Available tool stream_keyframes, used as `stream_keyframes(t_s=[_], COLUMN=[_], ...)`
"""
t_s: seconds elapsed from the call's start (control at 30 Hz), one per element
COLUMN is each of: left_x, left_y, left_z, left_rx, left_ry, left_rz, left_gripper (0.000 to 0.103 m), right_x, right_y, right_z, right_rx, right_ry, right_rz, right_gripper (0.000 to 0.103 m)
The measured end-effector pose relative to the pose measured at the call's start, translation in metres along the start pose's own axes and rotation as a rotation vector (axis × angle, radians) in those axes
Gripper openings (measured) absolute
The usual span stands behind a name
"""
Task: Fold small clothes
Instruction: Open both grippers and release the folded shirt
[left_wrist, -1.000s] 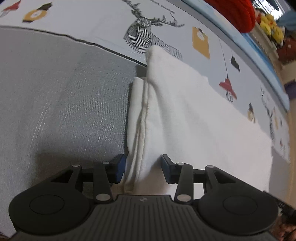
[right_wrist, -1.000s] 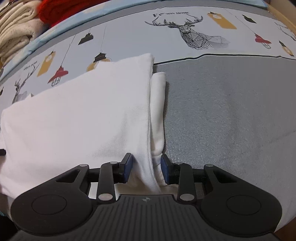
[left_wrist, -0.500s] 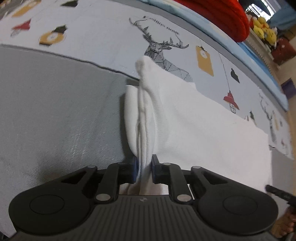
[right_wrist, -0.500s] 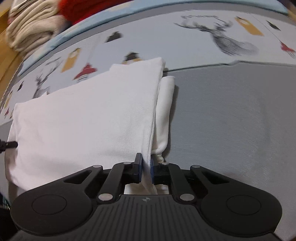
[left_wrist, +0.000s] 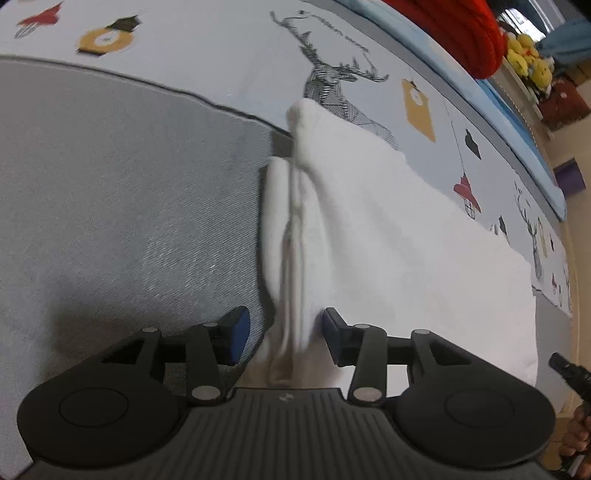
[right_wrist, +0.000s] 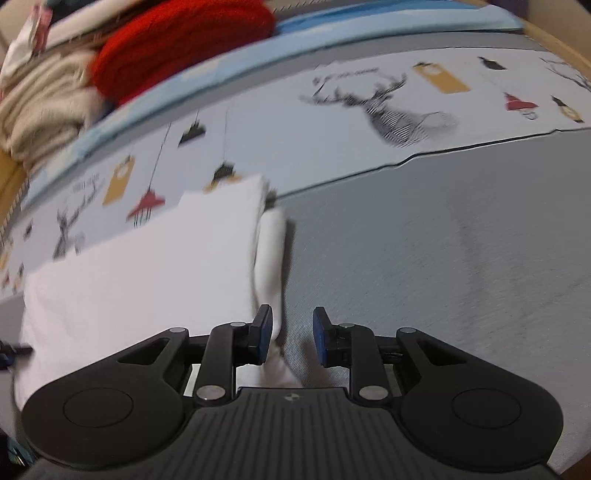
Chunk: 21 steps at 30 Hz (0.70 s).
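Observation:
A white folded garment (left_wrist: 388, 236) lies on the bed, its folded edge bunched in a ridge (left_wrist: 291, 236) that runs away from me. My left gripper (left_wrist: 284, 334) is open, with the near end of that ridge between its blue pads. In the right wrist view the same garment (right_wrist: 147, 273) lies to the left. My right gripper (right_wrist: 291, 336) is open; the garment's edge (right_wrist: 271, 266) touches its left pad, and the gap between the fingers lies mostly over bare grey sheet.
The bed has a grey sheet (left_wrist: 110, 206) and a pale cover printed with deer and lanterns (right_wrist: 369, 110). A red knit (right_wrist: 177, 55) and beige folded clothes (right_wrist: 44, 99) are stacked at the far edge. Yellow toys (left_wrist: 528, 59) sit beyond the bed.
Both grippers were shut on the garment's folded edge half a second ago and have now opened, letting it go. The right gripper has drawn back and to the right.

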<state>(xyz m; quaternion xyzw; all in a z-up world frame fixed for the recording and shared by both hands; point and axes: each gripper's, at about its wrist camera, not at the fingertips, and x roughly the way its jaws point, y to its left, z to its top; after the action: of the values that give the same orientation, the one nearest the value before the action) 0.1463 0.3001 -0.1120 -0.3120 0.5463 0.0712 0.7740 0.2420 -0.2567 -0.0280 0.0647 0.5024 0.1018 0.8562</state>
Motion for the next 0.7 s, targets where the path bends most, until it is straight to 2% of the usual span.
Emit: stream_keyframes(t_s=[0.07,0.1,0.13,0.2,0.23,0.37,0.4,0.47,0.53,0.6,0.67,0.7], left_x=[0.003,0.003,0.004,0.004,0.004,-0.007,-0.012,-0.019,-0.024,-0.032,-0.042,-0.047], left_y=[-0.006,-0.011,-0.014,-0.019,-0.020,-0.019,-0.021,-0.027,-0.024,-0.022,-0.025,-0.030], left_z=[-0.001,-0.001,-0.002,-0.005,-0.006,-0.008,-0.009,-0.014,-0.017,-0.017,-0.017,-0.016], left_rx=[0.040,0.063,0.083,0.122,0.143,0.147,0.167,0.241,0.257,0.265,0.296,0.310], left_ry=[-0.006,-0.010,-0.008,-0.015,-0.020,-0.045,-0.057,-0.076,-0.072,-0.084,-0.106,-0.115], left_rz=[0.021,0.026,0.014,0.031,0.036,0.033,0.063,0.199,0.340,0.443,0.521,0.534], left_gripper=[0.044,0.039,0.027,0.023,0.018,0.014,0.014,0.013,0.013,0.013,0.013,0.013], right_x=[-0.005,-0.006,-0.006,-0.008,-0.008,-0.007,-0.006,-0.004,-0.003,-0.002,-0.003,-0.004], right_y=[-0.008,-0.011,-0.013,-0.017,-0.018,-0.016,-0.013,-0.007,-0.001,0.005,0.010,0.012], right_z=[0.000,0.001,0.001,0.002,0.003,0.005,0.005,0.007,0.009,0.010,0.010,0.011], right_rx=[0.006,0.009,0.012,0.023,0.031,0.066,0.068,0.068,0.068,0.064,0.054,0.044], right_ry=[-0.011,-0.011,-0.011,-0.016,-0.021,-0.036,-0.039,-0.047,-0.055,-0.064,-0.070,-0.072], right_rz=[-0.009,-0.014,-0.020,-0.027,-0.027,-0.022,-0.020,-0.013,-0.002,0.009,0.025,0.031], right_gripper=[0.025,0.025,0.025,0.025,0.025,0.025,0.025,0.025,0.025,0.025,0.025,0.025])
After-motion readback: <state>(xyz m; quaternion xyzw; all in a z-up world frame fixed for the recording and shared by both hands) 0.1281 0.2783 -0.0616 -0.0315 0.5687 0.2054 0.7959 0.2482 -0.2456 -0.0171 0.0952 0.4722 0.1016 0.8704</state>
